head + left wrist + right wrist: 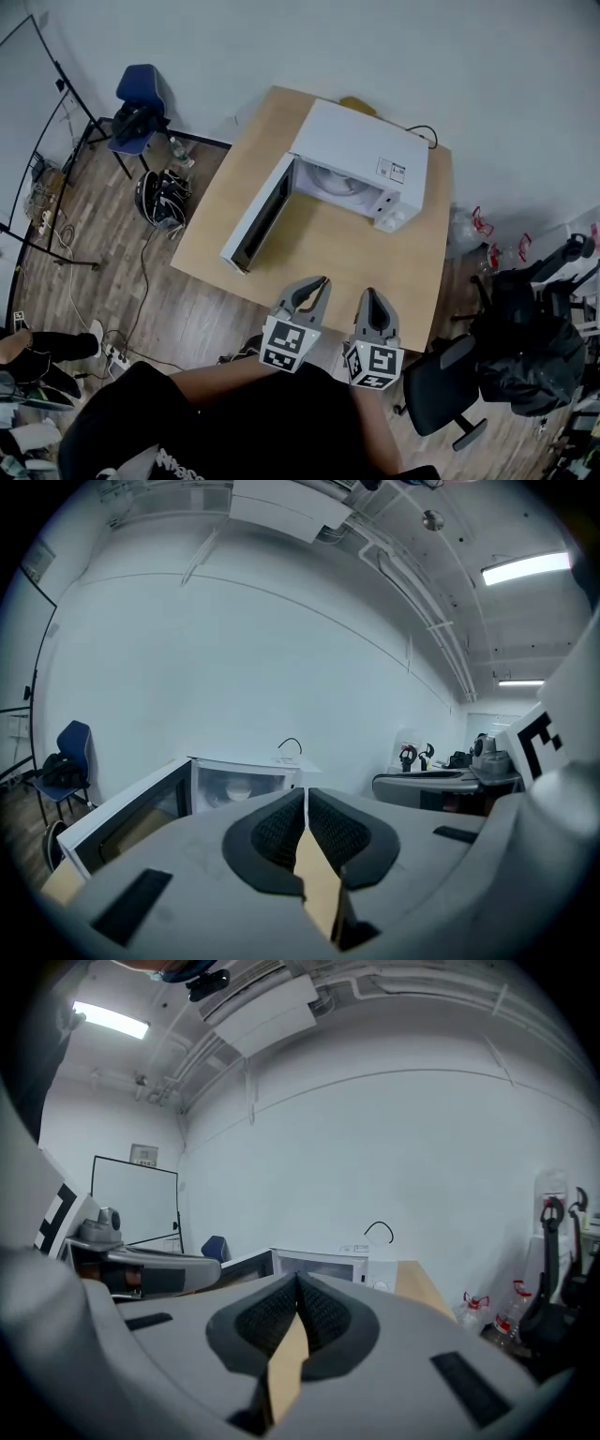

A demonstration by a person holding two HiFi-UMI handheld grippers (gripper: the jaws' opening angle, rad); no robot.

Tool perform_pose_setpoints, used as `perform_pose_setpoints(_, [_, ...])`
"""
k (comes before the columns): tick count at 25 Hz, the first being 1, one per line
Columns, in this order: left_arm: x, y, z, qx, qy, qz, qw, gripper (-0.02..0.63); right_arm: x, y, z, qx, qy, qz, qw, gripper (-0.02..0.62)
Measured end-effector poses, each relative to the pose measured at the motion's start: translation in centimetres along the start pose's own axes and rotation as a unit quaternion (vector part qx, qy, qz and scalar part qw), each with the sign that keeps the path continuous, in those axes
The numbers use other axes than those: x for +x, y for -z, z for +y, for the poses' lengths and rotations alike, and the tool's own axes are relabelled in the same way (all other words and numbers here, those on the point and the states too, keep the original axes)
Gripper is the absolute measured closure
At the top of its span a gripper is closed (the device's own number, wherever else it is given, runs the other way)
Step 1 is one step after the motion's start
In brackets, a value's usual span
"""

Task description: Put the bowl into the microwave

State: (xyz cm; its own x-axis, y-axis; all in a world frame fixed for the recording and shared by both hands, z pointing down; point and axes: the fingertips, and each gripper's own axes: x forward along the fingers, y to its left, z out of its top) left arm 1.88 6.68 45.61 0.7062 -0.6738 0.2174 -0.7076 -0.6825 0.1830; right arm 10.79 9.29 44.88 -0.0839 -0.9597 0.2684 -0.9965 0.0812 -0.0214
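A: What are the claws doing?

B: The left claw (307, 797) is pressing its jaws together with nothing between them. The right claw (298, 1281) is doing the same. Both are hovering side by side over the near edge of the counter (323, 239), pointing at the microwave (361, 141) but not touching it.

A: And the bowl (339, 184)?

B: Something pale and round is sitting inside the microwave. That is probably the bowl, though it is blending into the white cavity, so I'm not reading its outline cleanly.

A: Is the door (258, 211) blocking it?

B: No, the door is standing wide open, swung out toward the left side of the counter, and the cavity is facing the claws.
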Motion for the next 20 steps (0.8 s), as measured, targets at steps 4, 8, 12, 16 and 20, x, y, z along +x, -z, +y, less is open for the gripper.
perform_pose_setpoints(4, [-0.1,-0.6,-1.7,-0.042,-0.013,-0.008,0.999,0.583,-1.3,-0.3,-1.3,0.009,-0.007,0.003,1.0,0.535])
perform_pose_setpoints(8, [-1.3,-1.6,-2.9,-0.035,-0.037,-0.032,0.9982,0.587,-2.9,-0.4,-1.5,-0.002,-0.016,-0.001,1.0,0.535])
perform_pose_setpoints(12, [-2.9,-1.2,-3.5,-0.03,-0.056,-0.033,0.9974,0.589,-4.2,-0.1,-0.6,-0.016,-0.035,-0.006,0.999,0.535])
perform_pose_setpoints(16, [-4.8,-0.6,-4.3,-0.031,-0.068,-0.037,0.9966,0.589,-5.9,-0.1,0.1,-0.02,-0.047,-0.016,0.999,0.535])
perform_pose_setpoints(20, [-6.1,0.0,-5.6,-0.035,-0.068,-0.04,0.9962,0.591,-7.7,0.3,0.7,-0.022,-0.058,-0.02,0.998,0.535])
